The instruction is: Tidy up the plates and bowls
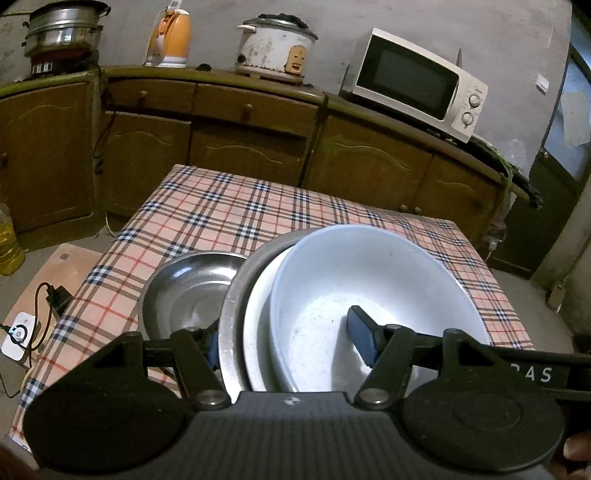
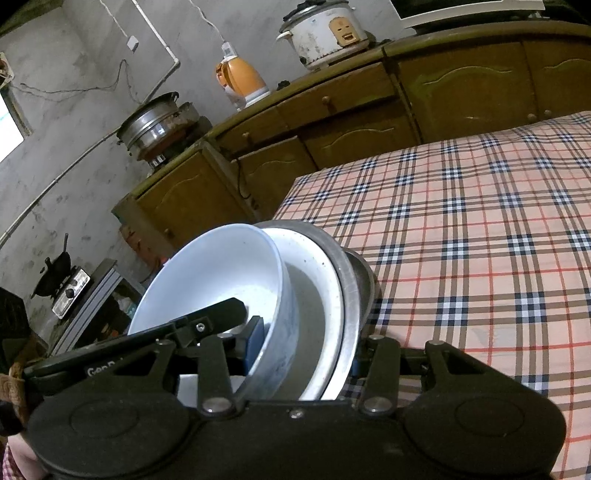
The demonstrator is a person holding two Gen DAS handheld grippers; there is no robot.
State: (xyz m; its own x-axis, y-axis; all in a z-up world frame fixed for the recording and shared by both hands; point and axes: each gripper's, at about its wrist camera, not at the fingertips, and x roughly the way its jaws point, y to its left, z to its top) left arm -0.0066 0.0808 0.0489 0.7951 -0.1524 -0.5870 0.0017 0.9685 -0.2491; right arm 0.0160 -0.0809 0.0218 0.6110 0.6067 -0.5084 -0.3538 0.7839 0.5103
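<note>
A white bowl (image 1: 369, 273) sits in a white plate (image 1: 258, 314), and both nest in a steel basin (image 1: 231, 302). My left gripper (image 1: 286, 338) is shut on this stack, one pad outside the basin's rim, the other inside the bowl. My right gripper (image 2: 306, 350) clamps the same stack from the other side, across the white bowl (image 2: 214, 273), the plate (image 2: 317, 295) and the basin (image 2: 349, 306). The stack tilts over the near edge of the plaid table (image 1: 221, 210). A separate steel plate (image 1: 184, 291) lies on the cloth beside it.
Wooden cabinets along the wall carry a microwave (image 1: 417, 81), a rice cooker (image 1: 275, 48), an orange kettle (image 1: 171, 37) and a steel steamer pot (image 1: 62, 29). A charger with cables (image 1: 18, 336) and an oil bottle (image 1: 7, 243) are on the floor at left.
</note>
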